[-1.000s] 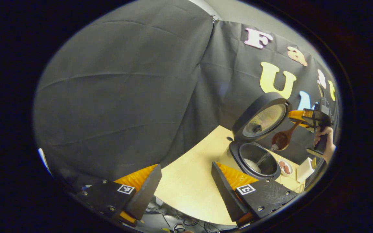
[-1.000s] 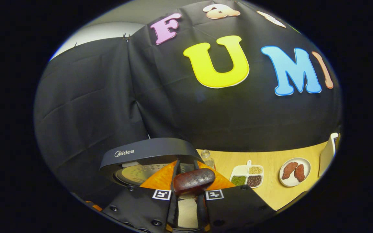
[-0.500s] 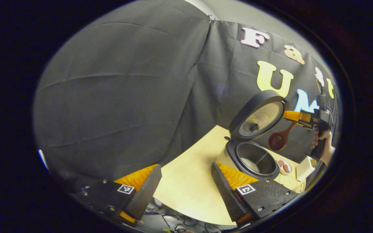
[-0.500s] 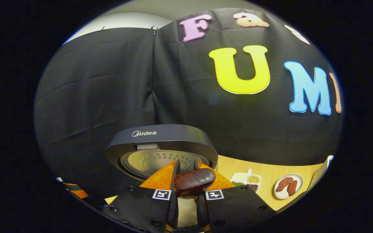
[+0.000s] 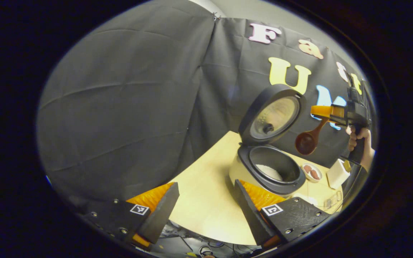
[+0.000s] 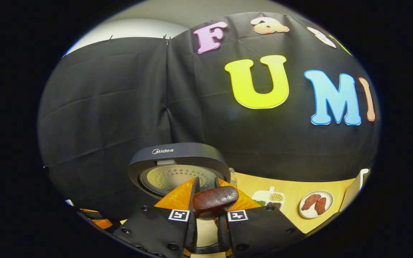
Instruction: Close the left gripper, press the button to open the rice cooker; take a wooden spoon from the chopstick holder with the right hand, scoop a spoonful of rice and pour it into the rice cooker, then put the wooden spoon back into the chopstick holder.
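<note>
My left hand-held gripper (image 5: 206, 200) hangs released, its fingers wide apart over the near edge of the worktop (image 5: 206, 204). The rice cooker (image 5: 269, 168) stands open on it, lid tipped up, a little white rice in the pot. My right hand-held gripper (image 6: 206, 200) is clenched on the handle of the wooden spoon (image 6: 215, 201); from the left gripper view its bowl (image 5: 306, 141) hangs tilted downward, beside the lid, above the pot's far rim

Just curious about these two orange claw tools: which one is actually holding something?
The right gripper, raised beside the rice cooker's open lid: its jaws clamp the wooden spoon. The left gripper stands open.
</note>
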Demonstrator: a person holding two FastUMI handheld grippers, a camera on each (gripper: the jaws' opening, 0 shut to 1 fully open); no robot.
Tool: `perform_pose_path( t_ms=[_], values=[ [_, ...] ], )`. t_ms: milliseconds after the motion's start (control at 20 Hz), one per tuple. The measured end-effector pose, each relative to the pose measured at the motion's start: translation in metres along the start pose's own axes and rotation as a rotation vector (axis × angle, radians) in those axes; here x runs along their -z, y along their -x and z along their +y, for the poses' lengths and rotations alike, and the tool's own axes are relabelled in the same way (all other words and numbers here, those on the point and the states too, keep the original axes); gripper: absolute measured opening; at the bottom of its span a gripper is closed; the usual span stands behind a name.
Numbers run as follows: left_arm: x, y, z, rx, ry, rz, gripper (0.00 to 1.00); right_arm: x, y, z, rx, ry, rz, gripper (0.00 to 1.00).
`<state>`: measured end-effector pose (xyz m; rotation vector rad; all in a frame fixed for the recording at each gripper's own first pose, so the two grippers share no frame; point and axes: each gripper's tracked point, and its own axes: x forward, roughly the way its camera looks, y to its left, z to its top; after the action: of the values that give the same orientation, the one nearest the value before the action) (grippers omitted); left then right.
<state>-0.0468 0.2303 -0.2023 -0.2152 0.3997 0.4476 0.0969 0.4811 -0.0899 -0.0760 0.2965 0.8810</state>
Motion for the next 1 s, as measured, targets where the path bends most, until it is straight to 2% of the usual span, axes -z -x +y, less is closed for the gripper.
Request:
perform_pose_path(
  t_ms=[150, 250, 450, 500, 600, 700, 750, 900, 950, 1000],
  values=[
    [-0.005, -0.006, -0.04, 0.071, -0.038, -0.007, 0.98, -0.01, 0.028, -0.037, 0.06, -0.021, -0.038, 0.24],
    [-0.009, -0.009, -0.071, 0.123, -0.071, -0.019, 0.98, -0.013, 0.049, -0.071, 0.129, -0.04, -0.056, 0.24],
    [-0.015, -0.012, -0.132, 0.206, -0.136, -0.035, 0.98, -0.009, 0.104, -0.143, 0.252, -0.161, -0.081, 0.21],
    [-0.016, -0.011, -0.148, 0.219, -0.15, -0.038, 0.98, -0.007, 0.117, -0.164, 0.284, -0.197, -0.083, 0.24],
    [-0.015, -0.008, -0.178, 0.242, -0.169, -0.041, 0.98, -0.001, 0.149, -0.205, 0.356, -0.271, -0.085, 0.21],
    [-0.009, -0.004, -0.207, 0.263, -0.172, -0.039, 0.98, 0.009, 0.18, -0.243, 0.425, -0.356, -0.096, 0.21],
    [-0.006, 0.0, -0.218, 0.266, -0.175, -0.033, 0.96, 0.017, 0.194, -0.262, 0.452, -0.402, -0.095, 0.24],
    [0.003, 0.011, -0.25, 0.269, -0.183, -0.027, 0.96, 0.041, 0.231, -0.313, 0.516, -0.524, -0.089, 0.24],
    [0.008, 0.014, -0.259, 0.268, -0.185, -0.024, 0.96, 0.049, 0.241, -0.326, 0.534, -0.558, -0.086, 0.2],
    [0.011, 0.016, -0.267, 0.265, -0.187, -0.018, 0.98, 0.06, 0.251, -0.339, 0.547, -0.592, -0.079, 0.24]
  ],
)
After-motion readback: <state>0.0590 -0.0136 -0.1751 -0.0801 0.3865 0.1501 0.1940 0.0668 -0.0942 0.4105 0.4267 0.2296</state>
